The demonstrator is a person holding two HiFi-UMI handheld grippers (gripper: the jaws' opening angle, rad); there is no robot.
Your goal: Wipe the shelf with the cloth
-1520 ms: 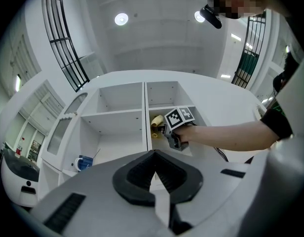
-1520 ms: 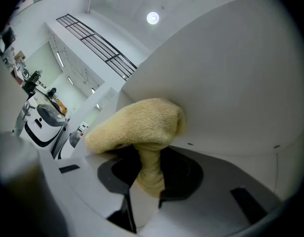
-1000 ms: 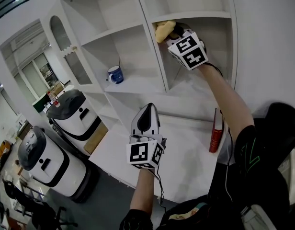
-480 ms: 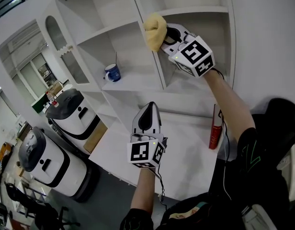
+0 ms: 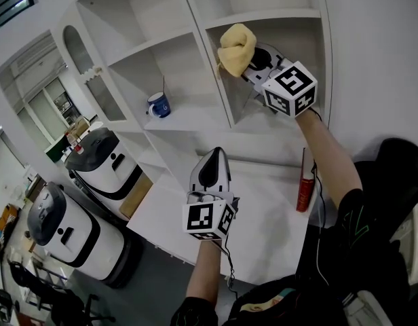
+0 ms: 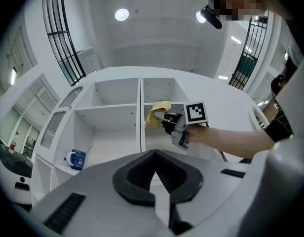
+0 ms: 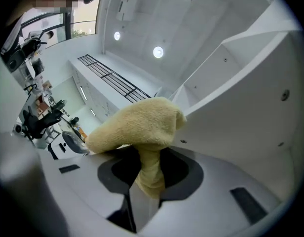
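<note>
Right gripper [image 7: 144, 181]: jaws clamped tight on a narrow fold of the yellow cloth [image 7: 137, 125]; the rest bunches in a wad beyond the tips. The cloth sits at the front edge of the upright divider [image 5: 219, 80], just below the upper board of the shelf [image 5: 263, 17]. Contact with either surface cannot be confirmed.

Left gripper [image 5: 210, 160]: jaws together, nothing held, hanging low over the table [image 5: 263, 216].

Risks, as judged:
1. The pinch is thin, so dragging across a board edge may pull the cloth free.
2. The wad gives a small wiping face, so patches may be missed.
3. A blue mug [image 5: 160, 104] stands in the neighbouring compartment; a careless sweep could topple it.
</note>
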